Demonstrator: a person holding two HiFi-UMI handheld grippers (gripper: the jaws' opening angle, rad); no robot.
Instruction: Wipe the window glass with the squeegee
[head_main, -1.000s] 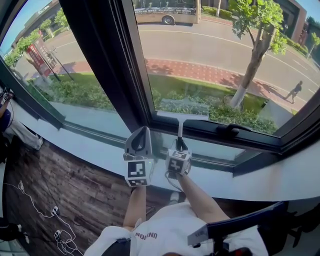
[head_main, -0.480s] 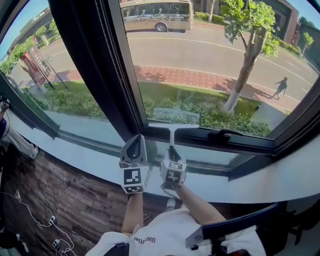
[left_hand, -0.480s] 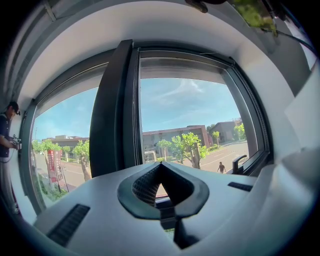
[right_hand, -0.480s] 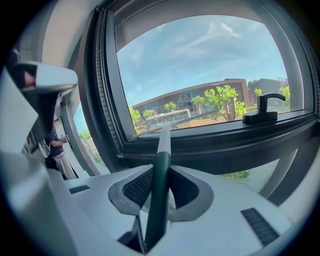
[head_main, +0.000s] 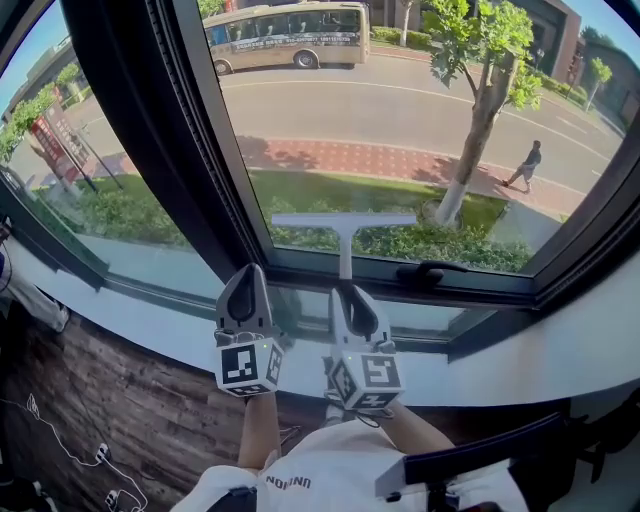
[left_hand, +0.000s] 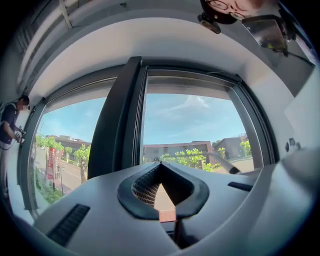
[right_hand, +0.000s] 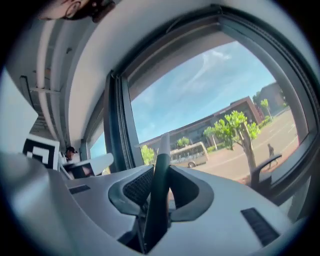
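Dark window frame (head_main: 165, 150), white sill (head_main: 560, 350), brown wood floor (head_main: 120, 410); bright daylight outside.

The right gripper (right_hand: 161, 172) clamps its jaws on the squeegee (right_hand: 163, 149) handle, facing the window glass (right_hand: 210, 100)

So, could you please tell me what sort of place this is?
Probably a room a floor or so above a city street, perhaps an office. A big dark-framed window looks down on a bus and a roadside tree, and there is a wood floor inside.
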